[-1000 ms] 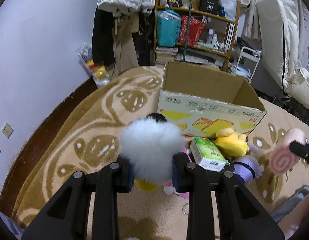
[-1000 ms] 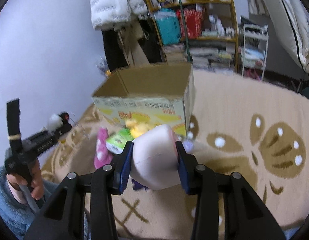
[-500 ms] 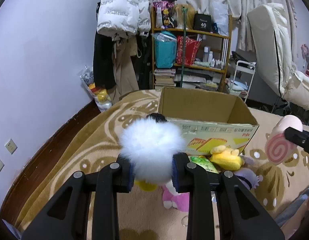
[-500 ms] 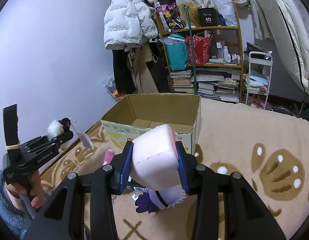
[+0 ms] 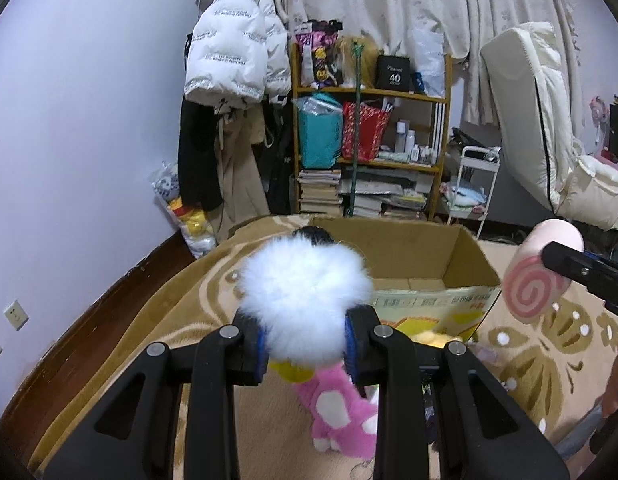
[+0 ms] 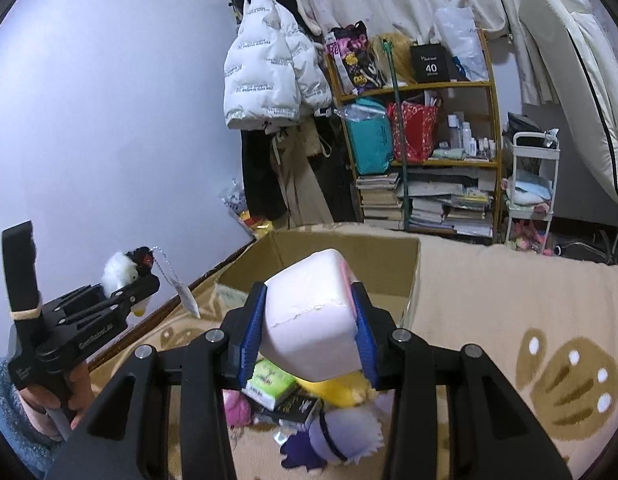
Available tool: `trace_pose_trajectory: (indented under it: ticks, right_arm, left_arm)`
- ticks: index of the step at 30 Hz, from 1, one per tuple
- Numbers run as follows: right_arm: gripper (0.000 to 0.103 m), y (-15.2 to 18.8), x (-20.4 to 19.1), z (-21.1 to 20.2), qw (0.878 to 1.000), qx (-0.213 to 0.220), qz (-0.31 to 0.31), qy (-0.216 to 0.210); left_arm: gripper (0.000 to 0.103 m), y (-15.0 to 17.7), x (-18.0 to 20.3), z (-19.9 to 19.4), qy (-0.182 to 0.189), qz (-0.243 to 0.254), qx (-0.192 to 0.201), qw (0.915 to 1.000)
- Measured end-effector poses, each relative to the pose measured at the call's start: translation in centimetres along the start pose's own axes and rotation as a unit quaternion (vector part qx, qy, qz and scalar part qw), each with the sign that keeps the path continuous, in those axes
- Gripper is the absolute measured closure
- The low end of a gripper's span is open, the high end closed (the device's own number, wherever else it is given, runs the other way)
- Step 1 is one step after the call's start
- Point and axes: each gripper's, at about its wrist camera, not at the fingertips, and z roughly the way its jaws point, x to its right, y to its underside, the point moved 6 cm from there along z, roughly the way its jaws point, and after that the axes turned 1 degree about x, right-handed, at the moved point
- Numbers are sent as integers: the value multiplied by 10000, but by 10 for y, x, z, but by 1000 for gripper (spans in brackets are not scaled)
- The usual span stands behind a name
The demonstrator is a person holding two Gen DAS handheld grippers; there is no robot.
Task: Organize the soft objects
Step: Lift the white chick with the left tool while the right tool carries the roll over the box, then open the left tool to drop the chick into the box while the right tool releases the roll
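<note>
My left gripper (image 5: 305, 338) is shut on a fluffy white plush toy (image 5: 305, 300) with a black head and yellow feet, held above the carpet in front of the open cardboard box (image 5: 429, 276). It also shows in the right wrist view (image 6: 121, 272) with a dangling tag. My right gripper (image 6: 309, 340) is shut on a pink swirl-roll plush (image 6: 309, 316), which also shows in the left wrist view (image 5: 537, 276), beside the box (image 6: 349, 256). A pink plush (image 5: 337, 408), a yellow plush (image 6: 341, 390), a purple plush (image 6: 337, 436) and a green tissue pack (image 6: 269, 380) lie before the box.
A tan patterned carpet (image 6: 509, 300) covers the floor. A wooden shelf (image 5: 369, 152) with books and bags stands behind the box. Coats (image 5: 237, 80) hang at the wall on the left. A white cart (image 5: 473, 184) and a folded mattress (image 5: 549, 120) stand at the right.
Both grippers have risen with their plush toys still held. The box now sits lower in both views and its inside shows more.
</note>
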Motion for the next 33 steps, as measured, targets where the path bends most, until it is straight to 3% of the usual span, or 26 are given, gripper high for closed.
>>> trace_pose_trajectory:
  ticks: [21,33]
  right_arm:
    - [60,-36,27,55,9995,255,195,-44]
    - [58,-19,39,99,9998,-130,140,62]
  left_arm:
    - [75,-59,27,67,74,378,332,9987]
    - [75,-37,32,110,165,392,-106,9990]
